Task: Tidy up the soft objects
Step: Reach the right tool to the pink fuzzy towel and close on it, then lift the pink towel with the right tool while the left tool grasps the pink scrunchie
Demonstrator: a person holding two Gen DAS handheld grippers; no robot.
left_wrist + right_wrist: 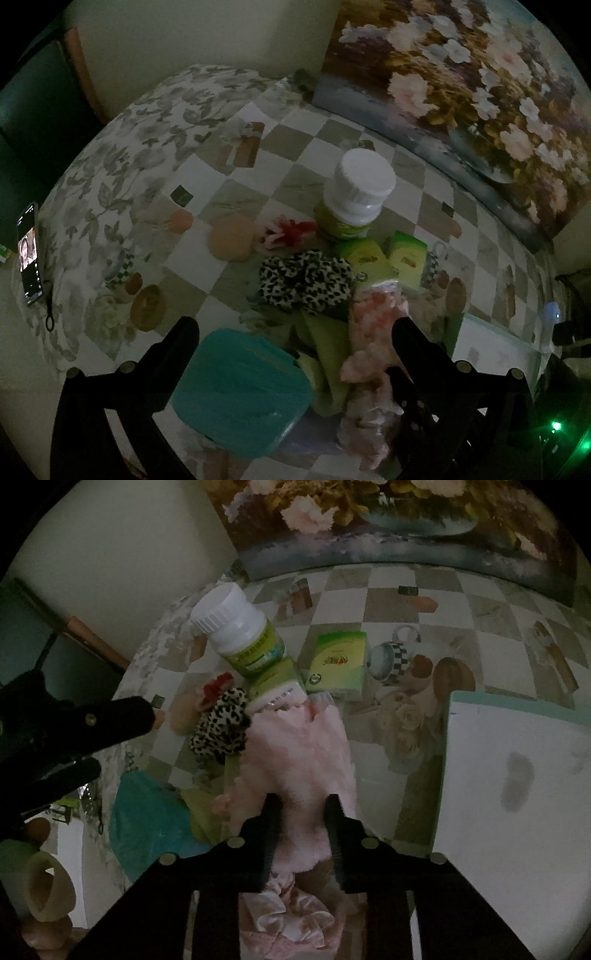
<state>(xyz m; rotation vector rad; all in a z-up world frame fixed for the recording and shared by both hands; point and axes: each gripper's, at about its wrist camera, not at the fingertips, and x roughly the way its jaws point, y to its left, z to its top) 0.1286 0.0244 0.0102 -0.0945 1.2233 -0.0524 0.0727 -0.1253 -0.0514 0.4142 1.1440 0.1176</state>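
1. Far left of the left wrist view, a phone (29, 254) lies at the edge of the checked tablecloth (295, 147); it is no part of my job.
2. Lower left, my left gripper (295, 332) hangs with its jaws wide apart and nothing between them, above a teal pad (240, 391).
3. Centre of that frame, a leopard-print scrunchie (306, 288) and a red-and-white scrunchie (291, 234) sit just beside a white-capped bottle (356, 195) and green boxes (406, 258).
4. Lower centre of the right wrist view, my right gripper (303, 805) is clamped on the pink fluffy cloth (299, 753), pads pinching its near edge.
5. I judge the cloth light, limp and compressible; a deep pinch into the bunched pile should hold, a shallow one may slip.
6. Right of frame, a white tray with a teal rim (517, 760) waits, apparently empty.
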